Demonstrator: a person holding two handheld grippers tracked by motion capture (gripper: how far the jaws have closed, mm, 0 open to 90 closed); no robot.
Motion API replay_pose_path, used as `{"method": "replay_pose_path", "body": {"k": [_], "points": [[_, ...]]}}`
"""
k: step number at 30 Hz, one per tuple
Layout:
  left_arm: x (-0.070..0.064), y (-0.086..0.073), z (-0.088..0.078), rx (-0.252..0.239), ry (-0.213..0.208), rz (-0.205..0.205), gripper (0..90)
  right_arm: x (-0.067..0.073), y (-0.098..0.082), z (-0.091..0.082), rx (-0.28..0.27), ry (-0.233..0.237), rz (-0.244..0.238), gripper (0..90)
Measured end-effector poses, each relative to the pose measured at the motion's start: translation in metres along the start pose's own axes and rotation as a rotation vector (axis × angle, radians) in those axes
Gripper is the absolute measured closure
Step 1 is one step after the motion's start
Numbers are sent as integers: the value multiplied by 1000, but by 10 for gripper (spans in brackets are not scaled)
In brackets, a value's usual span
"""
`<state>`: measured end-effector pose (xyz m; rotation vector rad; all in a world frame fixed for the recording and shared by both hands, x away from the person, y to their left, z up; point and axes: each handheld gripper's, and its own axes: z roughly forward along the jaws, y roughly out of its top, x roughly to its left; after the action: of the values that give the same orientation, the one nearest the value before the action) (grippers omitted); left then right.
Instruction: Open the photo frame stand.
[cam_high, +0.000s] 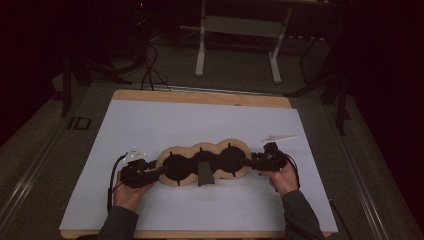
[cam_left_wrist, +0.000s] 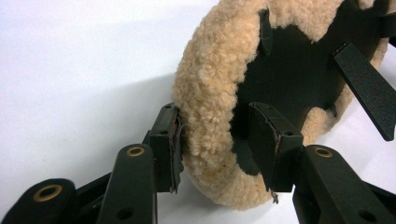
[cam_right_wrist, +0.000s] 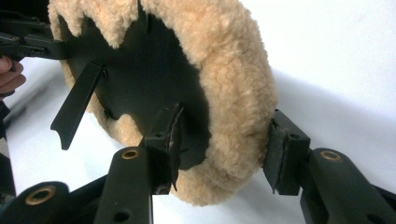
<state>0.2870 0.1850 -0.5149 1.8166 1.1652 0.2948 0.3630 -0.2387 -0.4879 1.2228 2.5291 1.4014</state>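
Observation:
A tan fleece pad with three lobes and a black backing lies across the middle of the white sheet. Loose black straps stick out of the backing. My left gripper is at the pad's left end. In the left gripper view its jaws straddle the fleece rim, one pad on the wool and the other on the black inner side. My right gripper is at the pad's right end. Its jaws stand around the rim, and the outer pad sits just off the wool.
The white sheet covers a wooden table. A small white object lies on the sheet beyond the right gripper. Behind the table stand a white metal frame and floor cables, with dark surroundings.

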Motion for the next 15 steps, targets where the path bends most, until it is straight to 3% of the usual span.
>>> {"method": "replay_pose_path", "body": {"k": [6, 15], "points": [[-1, 6, 3, -10, 35, 42, 568, 0, 1, 1, -27, -18, -16, 513], [0, 13, 10, -25, 65, 65, 571, -3, 1, 3, -65, -53, -29, 506]]}}
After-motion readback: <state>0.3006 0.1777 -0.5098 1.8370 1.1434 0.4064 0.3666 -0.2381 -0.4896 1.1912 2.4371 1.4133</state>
